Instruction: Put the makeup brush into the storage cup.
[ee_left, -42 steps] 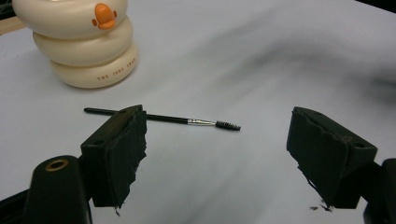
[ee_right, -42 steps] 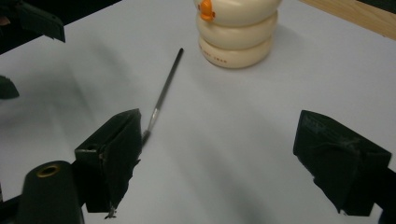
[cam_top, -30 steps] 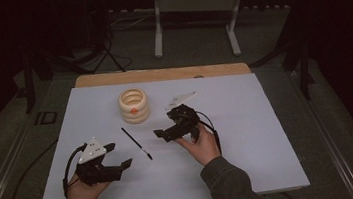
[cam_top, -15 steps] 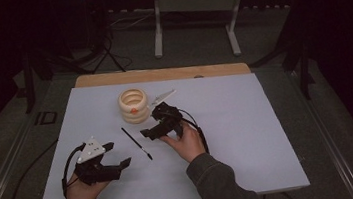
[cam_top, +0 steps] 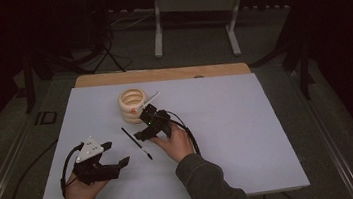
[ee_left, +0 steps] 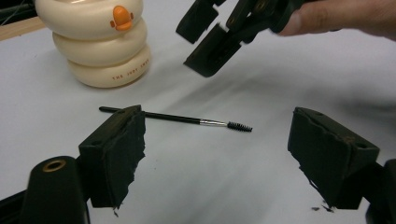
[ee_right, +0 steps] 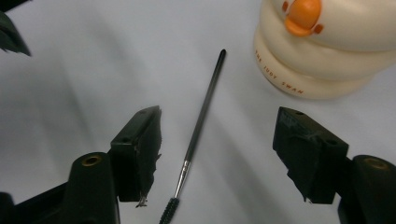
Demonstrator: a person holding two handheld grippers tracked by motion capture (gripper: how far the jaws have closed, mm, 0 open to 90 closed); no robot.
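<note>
While both grippers' fingers stand wide, the left gripper (ee_left: 215, 154) hides part of the brush (ee_left: 175, 118) handle.

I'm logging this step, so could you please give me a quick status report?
Right claw open, hovering over the spoolie brush. Left claw open, idle, off to the side. Brush flat on the table, ungrasped. Cream duck-faced holder close beside; path clear.

white table (cam_top: 249, 136) — wooden board (cam_top: 161, 74)
</note>
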